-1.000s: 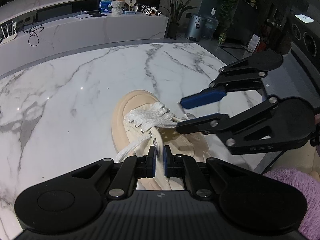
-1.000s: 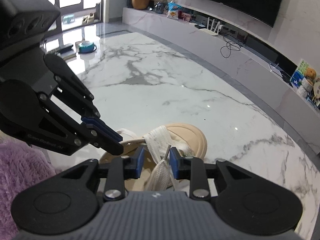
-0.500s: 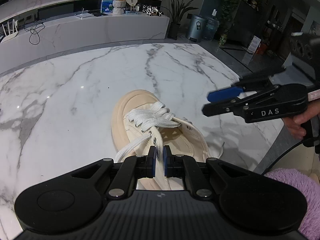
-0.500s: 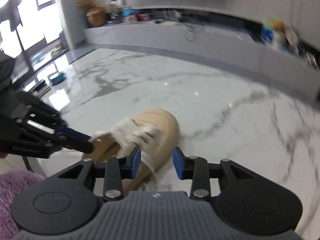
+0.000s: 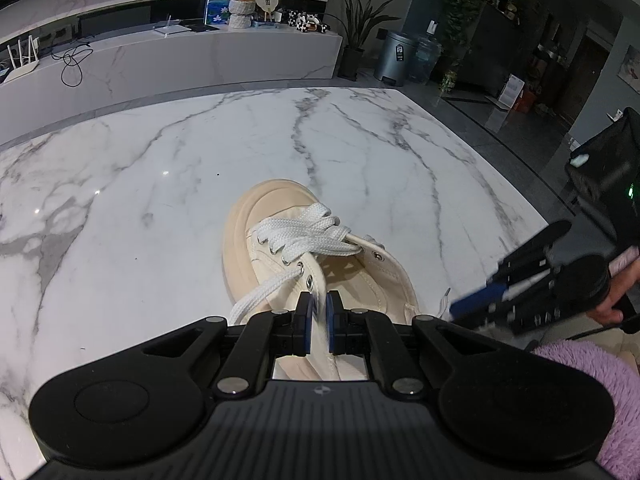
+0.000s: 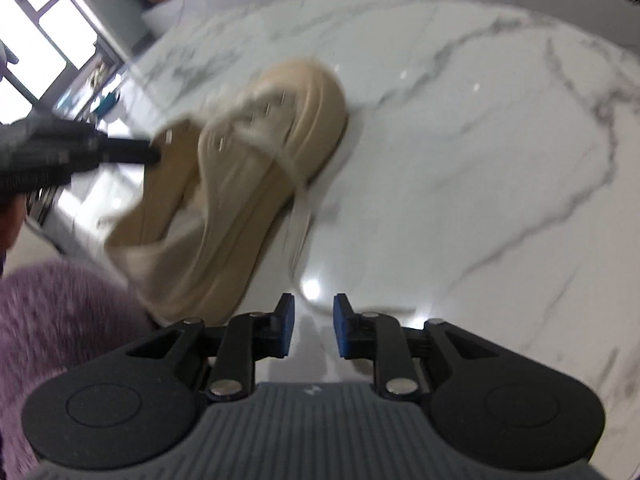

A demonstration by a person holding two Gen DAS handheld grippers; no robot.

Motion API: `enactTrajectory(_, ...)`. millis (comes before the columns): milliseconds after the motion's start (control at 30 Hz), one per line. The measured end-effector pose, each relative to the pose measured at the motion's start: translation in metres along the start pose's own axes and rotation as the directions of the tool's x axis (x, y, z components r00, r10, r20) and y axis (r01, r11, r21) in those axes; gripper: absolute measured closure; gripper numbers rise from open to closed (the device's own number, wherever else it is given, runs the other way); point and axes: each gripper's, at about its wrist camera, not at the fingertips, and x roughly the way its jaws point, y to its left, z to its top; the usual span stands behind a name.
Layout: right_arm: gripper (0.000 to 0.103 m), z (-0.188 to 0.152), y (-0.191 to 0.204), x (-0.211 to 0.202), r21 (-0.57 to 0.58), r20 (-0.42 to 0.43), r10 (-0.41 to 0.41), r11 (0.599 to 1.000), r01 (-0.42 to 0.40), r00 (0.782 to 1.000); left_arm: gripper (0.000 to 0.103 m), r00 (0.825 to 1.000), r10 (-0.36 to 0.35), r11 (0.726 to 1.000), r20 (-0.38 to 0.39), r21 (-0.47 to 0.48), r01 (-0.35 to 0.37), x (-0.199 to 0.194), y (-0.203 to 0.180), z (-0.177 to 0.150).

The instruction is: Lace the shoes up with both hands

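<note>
A cream canvas shoe [image 5: 272, 208] lies on the marble table [image 5: 160, 184], toe pointing away, with a white lace [image 5: 304, 232] crossed through its front eyelets. My left gripper [image 5: 318, 312] is shut on the shoe's cream upper edge by the eyelets, and one loose lace end [image 5: 260, 296] trails to its left. In the right wrist view, which is blurred, the shoe [image 6: 304, 96] is up left and the left gripper [image 6: 152, 154] reaches into its opening. My right gripper [image 6: 314, 324] hovers low over the table beside the sole. Its jaws are closing with nothing between them. The other loose lace end [image 6: 298, 224] lies just ahead.
A fuzzy purple sleeve [image 5: 592, 368] covers the arm at the lower right, and a hand [image 5: 612, 308] holds the right gripper [image 5: 460, 308] near the shoe's heel. The table's right edge [image 5: 520, 200] drops to a dark floor. A low marble cabinet [image 5: 200, 60] stands beyond the table.
The right gripper left the laces, swung down to the table at the shoe's right side while rolling, and its jaws narrowed. The lace it had between its pads is free. The left gripper stayed put.
</note>
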Motion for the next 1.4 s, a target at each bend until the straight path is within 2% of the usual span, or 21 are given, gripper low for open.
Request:
enactTrajectory(300,0.079,0.001,-0.011,0.012,0.050,-0.053,-0.056,0.997,0.059,0.997,0.098,1.000,-0.004,1.000,0.006,-0.009,0.004,-0.002,0.002,-0.001)
enactTrajectory(467,0.079,0.012,-0.030,0.014,0.185,-0.017,-0.027,0.982,0.029,1.000,0.098,1.000,-0.011,1.000,0.009,-0.012,0.011,-0.001,0.003,-0.001)
enactTrajectory(667,0.070,0.027,-0.057,0.019,0.408,0.061,0.021,0.912,-0.044,0.998,0.098,1.000,-0.018,1.000,0.012,-0.020,0.018,-0.001,0.006,-0.002)
enactTrajectory(767,0.067,0.038,-0.061,0.024,0.472,0.089,0.032,0.879,-0.070,0.996,0.098,1.000,-0.020,1.000,0.013,-0.023,0.021,-0.001,0.006,-0.002)
enactTrajectory(867,0.068,0.048,-0.054,0.030,0.457,0.091,0.018,0.888,-0.058,0.996,0.098,1.000,-0.021,1.000,0.014,-0.023,0.021,-0.001,0.006,-0.002)
enactTrajectory(1067,0.079,0.058,-0.021,0.036,0.277,0.035,-0.110,0.956,0.096,0.993,0.098,1.000,-0.020,0.999,0.014,-0.027,0.020,-0.002,0.006,-0.002)
enactTrajectory(1200,0.098,0.058,-0.007,0.042,0.161,0.024,-0.194,0.969,0.188,0.981,0.098,1.000,-0.014,1.000,0.017,-0.022,0.014,-0.002,0.004,-0.002)
enactTrajectory(1400,0.100,0.053,-0.006,0.032,0.086,0.063,-0.195,0.978,0.190,0.979,0.098,1.000,-0.017,0.999,0.026,-0.030,0.018,-0.005,0.007,-0.001)
